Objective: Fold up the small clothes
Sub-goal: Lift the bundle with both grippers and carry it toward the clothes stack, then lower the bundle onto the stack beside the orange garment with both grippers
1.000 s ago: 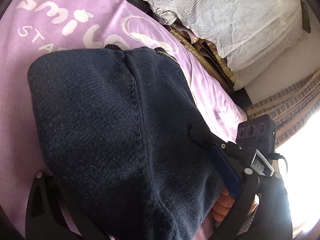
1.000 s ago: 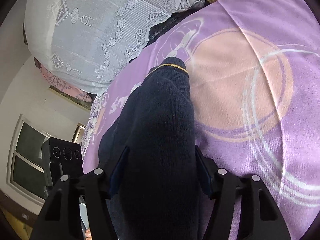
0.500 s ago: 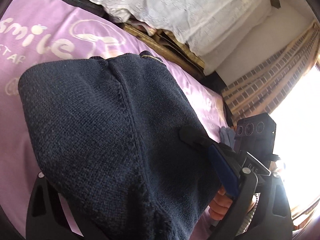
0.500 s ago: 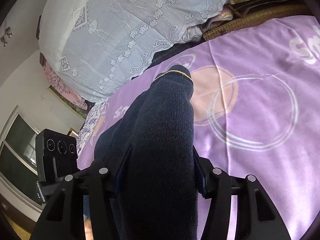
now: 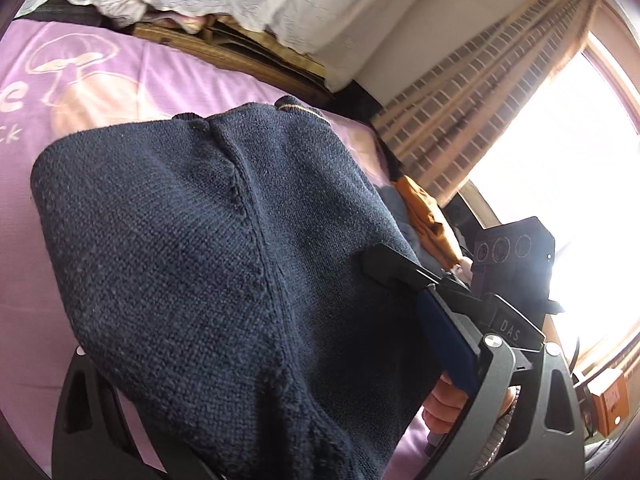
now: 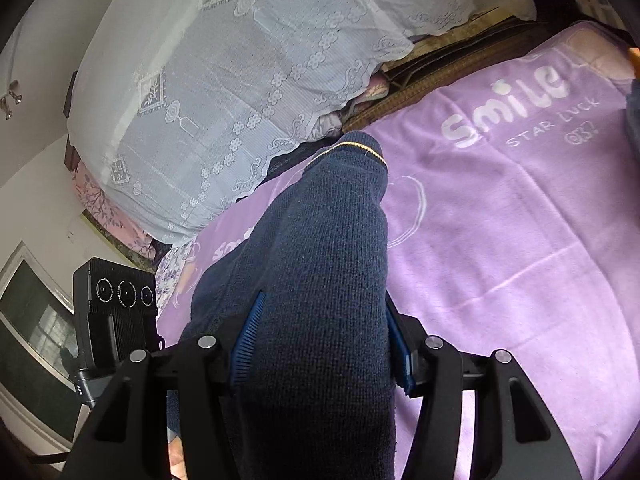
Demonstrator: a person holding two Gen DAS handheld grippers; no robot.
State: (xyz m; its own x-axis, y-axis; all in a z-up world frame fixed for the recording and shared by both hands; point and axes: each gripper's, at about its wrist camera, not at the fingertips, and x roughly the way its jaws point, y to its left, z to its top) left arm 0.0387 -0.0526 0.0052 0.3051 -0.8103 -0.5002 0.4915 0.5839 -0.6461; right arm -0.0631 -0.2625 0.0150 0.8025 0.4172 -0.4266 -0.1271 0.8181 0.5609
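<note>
Carrying the navy knit sweater (image 6: 320, 320) between both tools, the person has swung it across the purple bedspread (image 6: 520, 260) over the last second. In the right wrist view the "Smile" lettering (image 6: 508, 108), cut off at the edge half a second ago, now sits whole at about two o'clock, while the pink circle print has slipped out of sight behind the garment. In the left wrist view the bright window (image 5: 560, 160) and checked curtain (image 5: 460, 112) have opened up at two o'clock, and the mushroom print (image 5: 72, 64) has slid toward ten o'clock.

The right gripper (image 6: 324, 344) is clamped on a thick bundle of the knit — its blue pads (image 6: 248, 340) press into the wool on both sides, and the striped cuff (image 6: 360, 150) stands up at twelve o'clock. The left gripper (image 5: 260, 360) is mostly buried under draped fabric, one blue pad (image 5: 444, 340) showing at four o'clock (a hand (image 5: 444, 408) just below it); whether its jaws bite the cloth I cannot tell.

My reading: the sweater is in the air rather than spread flat, so this is a carry toward a clear patch of bedspread, not yet a fold. An orange garment (image 5: 428, 216) and other clothes lie at three o'clock near the window.
</note>
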